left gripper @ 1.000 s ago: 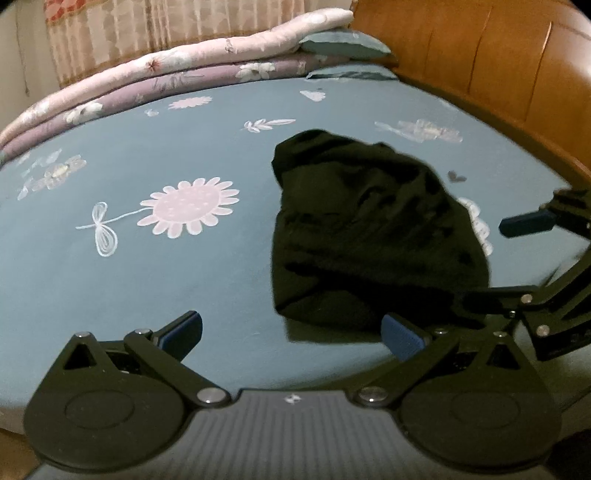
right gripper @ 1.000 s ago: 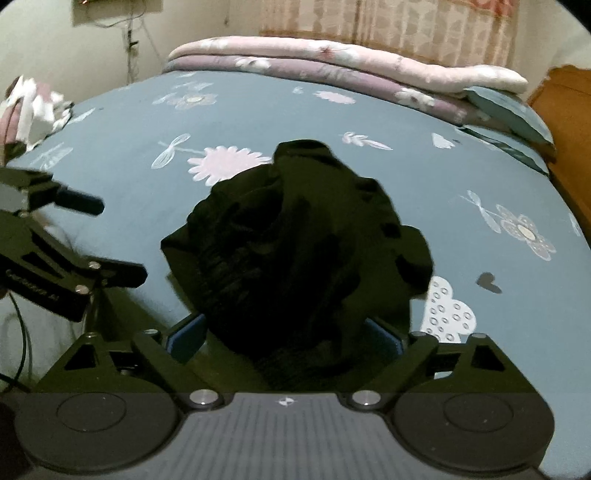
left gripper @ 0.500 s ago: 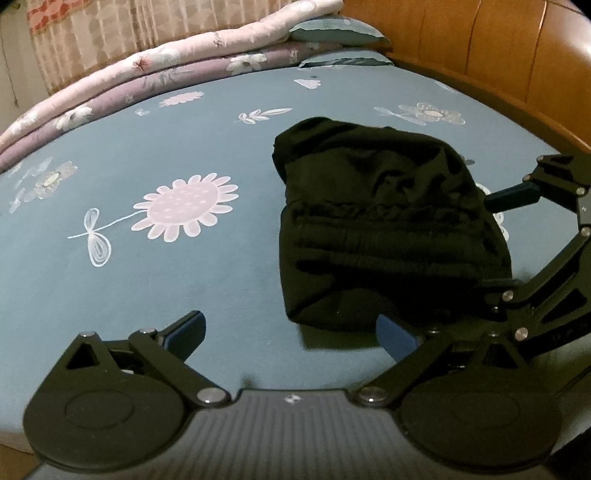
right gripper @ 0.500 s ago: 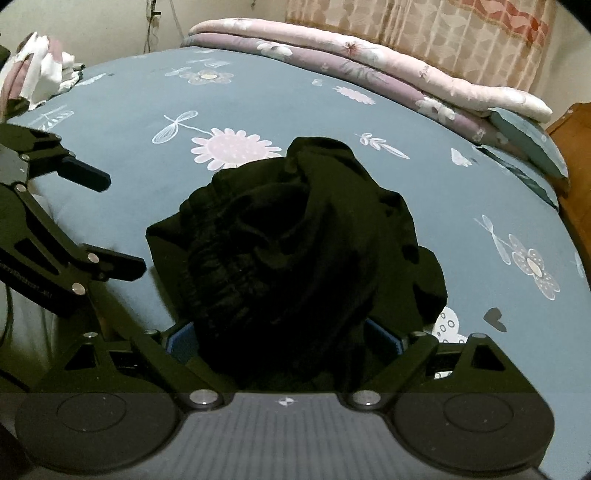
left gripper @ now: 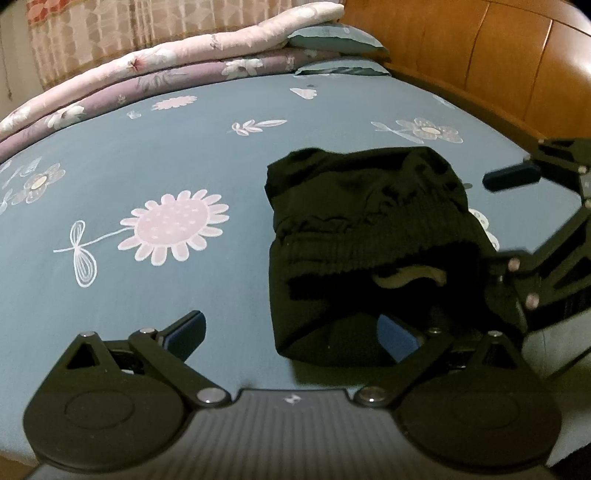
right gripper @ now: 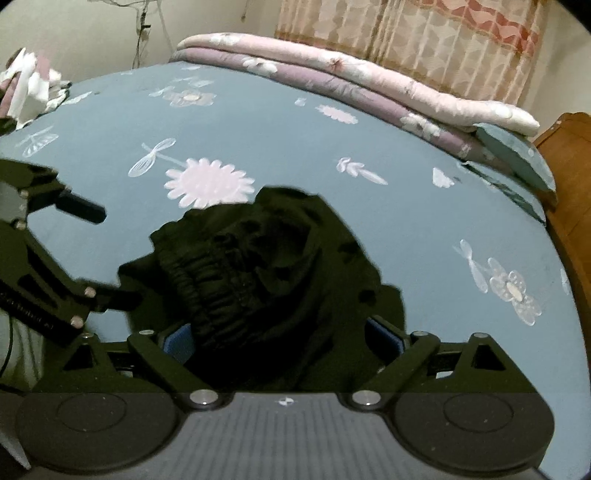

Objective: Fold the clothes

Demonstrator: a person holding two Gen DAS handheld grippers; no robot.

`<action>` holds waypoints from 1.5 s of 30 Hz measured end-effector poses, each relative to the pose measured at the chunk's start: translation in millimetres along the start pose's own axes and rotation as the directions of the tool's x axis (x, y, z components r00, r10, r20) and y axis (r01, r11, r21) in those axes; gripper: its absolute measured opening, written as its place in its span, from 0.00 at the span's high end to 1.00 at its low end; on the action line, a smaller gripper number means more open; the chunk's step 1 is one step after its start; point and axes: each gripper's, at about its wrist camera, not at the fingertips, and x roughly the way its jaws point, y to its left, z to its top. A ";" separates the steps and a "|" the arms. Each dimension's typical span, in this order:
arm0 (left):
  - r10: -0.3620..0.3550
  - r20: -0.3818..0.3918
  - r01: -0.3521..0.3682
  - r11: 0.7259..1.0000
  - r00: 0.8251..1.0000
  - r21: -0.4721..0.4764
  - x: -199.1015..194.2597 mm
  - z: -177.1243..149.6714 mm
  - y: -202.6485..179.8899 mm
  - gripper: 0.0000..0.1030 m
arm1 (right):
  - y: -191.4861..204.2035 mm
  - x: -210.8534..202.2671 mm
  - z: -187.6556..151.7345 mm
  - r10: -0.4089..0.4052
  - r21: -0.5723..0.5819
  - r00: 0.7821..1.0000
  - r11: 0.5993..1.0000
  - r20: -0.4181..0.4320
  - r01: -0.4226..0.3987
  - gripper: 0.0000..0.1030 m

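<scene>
Blue bedsheet (left gripper: 155,302) bears folded black garment (left gripper: 362,236), waistband crosswise; both grippers' fingers spread wide

My view: a bedroom, bed before me.
Blue flowered sheet (left gripper: 221,155), folded quilts (right gripper: 369,85) along the patterned curtain (right gripper: 424,40), wooden headboard (left gripper: 498,62), pale wall (right gripper: 92,29).

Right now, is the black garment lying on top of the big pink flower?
No. In the left wrist view the black garment lies beside the pink flower, with bare blue sheet between them.
</scene>
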 end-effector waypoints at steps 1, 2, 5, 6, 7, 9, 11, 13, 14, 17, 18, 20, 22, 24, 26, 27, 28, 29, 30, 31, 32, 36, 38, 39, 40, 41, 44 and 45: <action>-0.003 0.001 0.003 1.000 1.000 -0.003 1.0 1.6 0.6 0.04 | -3.1 0.5 3.9 -0.005 -0.004 1.000 1.000 0.005 0.005 0.06; -0.007 0.001 0.007 1.000 1.000 -0.005 2.1 3.2 1.3 0.04 | -6.2 1.0 7.7 -0.010 -0.007 1.000 1.000 0.009 0.010 0.05; -0.016 0.003 0.016 1.000 1.000 -0.007 6.5 7.6 2.4 0.04 | -15.4 2.4 19.4 -0.029 -0.019 0.999 0.999 0.022 0.029 0.05; -0.018 0.006 0.018 1.000 1.000 -0.007 8.2 9.4 2.9 0.04 | -18.0 2.7 22.8 -0.034 -0.021 0.999 0.999 0.025 0.035 0.05; -0.021 0.014 0.021 1.000 1.000 -0.006 9.8 12.1 3.1 0.04 | -20.6 3.0 26.2 -0.039 -0.023 0.999 0.999 0.028 0.040 0.05; -0.031 0.033 0.031 1.000 0.999 0.003 11.6 17.9 3.4 0.04 | -25.3 3.4 30.4 -0.049 -0.026 0.998 0.998 0.035 0.050 0.05; -0.043 0.056 0.042 0.999 0.998 0.018 12.1 24.8 3.5 0.04 | -31.7 4.7 32.2 -0.058 -0.019 0.998 0.998 0.038 0.058 0.04; -0.056 0.081 0.053 0.998 0.995 0.033 13.3 33.7 3.0 0.04 | -38.5 7.5 33.8 -0.062 -0.001 0.997 0.998 0.038 0.062 0.04; -0.063 0.093 0.059 0.997 0.994 0.043 14.7 38.4 2.3 0.04 | -41.9 8.9 34.3 -0.060 0.011 0.998 0.998 0.036 0.060 0.04; -0.065 0.112 0.054 0.993 0.992 0.105 26.6 52.7 -1.2 0.05 | -49.5 10.5 34.7 -0.028 0.053 0.999 0.998 0.033 0.027 0.04; -0.054 0.115 0.039 0.991 0.992 0.124 32.0 57.8 -2.1 0.05 | -49.8 9.1 33.6 -0.021 0.054 0.999 0.998 0.033 0.019 0.04; -0.034 0.122 0.014 0.987 0.992 0.157 42.1 68.0 -3.4 0.06 | -50.3 6.4 31.3 -0.006 0.056 0.999 0.998 0.034 0.004 0.04; -0.041 0.129 0.022 0.988 0.991 0.151 46.1 78.5 0.8 0.07 | -49.5 2.1 28.8 0.004 0.052 0.999 0.999 0.039 -0.006 0.04; -0.046 0.145 0.022 0.987 0.988 0.159 48.7 89.5 3.1 0.07 | -47.6 -4.4 27.4 0.014 0.046 0.999 0.999 0.052 -0.017 0.04; -0.031 0.156 0.004 0.986 0.987 0.167 53.5 100.4 3.0 0.07 | -46.3 -14.2 28.1 0.028 0.039 0.996 0.999 0.082 -0.031 0.04; -0.025 0.161 -0.003 0.985 0.987 0.171 55.9 105.4 2.9 0.07 | -45.4 -17.4 29.1 0.029 0.036 0.995 0.999 0.094 -0.032 0.04; -0.027 0.162 -0.002 0.984 0.986 0.176 58.7 108.9 2.8 0.08 | -44.8 -21.6 30.0 0.032 0.035 0.994 0.999 0.106 -0.036 0.04; -0.027 0.163 -0.003 0.984 0.986 0.178 61.7 111.6 2.6 0.08 | -44.3 -24.9 30.2 0.046 0.037 0.992 0.998 0.115 -0.050 0.04; -0.025 0.161 -0.004 0.984 0.987 0.178 64.2 112.3 2.0 0.08 | -43.8 -28.1 30.3 0.060 0.038 0.991 0.997 0.122 -0.065 0.04; -0.023 0.159 -0.006 0.984 0.987 0.177 66.7 113.0 1.5 0.08 | -42.4 -30.2 29.2 0.077 0.039 0.990 0.996 0.122 -0.083 0.04; -0.020 0.158 -0.008 0.984 0.987 0.176 69.2 113.5 1.1 0.08 | -40.9 -32.1 28.1 0.094 0.039 0.988 0.994 0.121 -0.100 0.04; -0.031 0.143 0.010 0.989 0.989 0.145 73.8 113.2 4.5 0.08 | -26.4 -23.5 20.5 0.111 -0.025 0.991 0.994 0.077 -0.109 0.04; -0.032 0.140 0.013 0.991 0.990 0.135 73.5 112.5 5.4 0.08 | -18.2 -11.1 16.0 0.091 -0.061 0.995 0.994 0.030 -0.089 0.04; -0.032 0.138 0.014 0.991 0.990 0.130 73.4 112.2 5.8 0.08 | -14.9 -3.7 13.7 0.077 -0.080 0.997 0.994 0.011 -0.076 0.04; -0.032 0.137 0.015 0.992 0.990 0.125 73.3 111.9 6.3 0.08 | -11.7 3.8 11.3 0.063 -0.099 0.998 0.993 -0.007 -0.064 0.04; -0.032 0.135 0.016 0.992 0.990 0.122 73.1 111.4 6.6 0.08 | -10.4 11.9 8.5 0.051 -0.114 0.998 0.992 -0.020 -0.053 0.05; -0.034 0.131 0.018 0.992 0.991 0.122 71.6 107.3 6.9 0.08 | -9.0 37.9 1.7 0.016 -0.148 0.998 0.989 -0.060 -0.025 0.07; -0.036 0.130 0.020 0.992 0.991 0.122 70.9 105.2 7.3 0.08 | -10.2 45.4 0.6 0.013 -0.151 0.998 0.988 -0.069 -0.024 0.07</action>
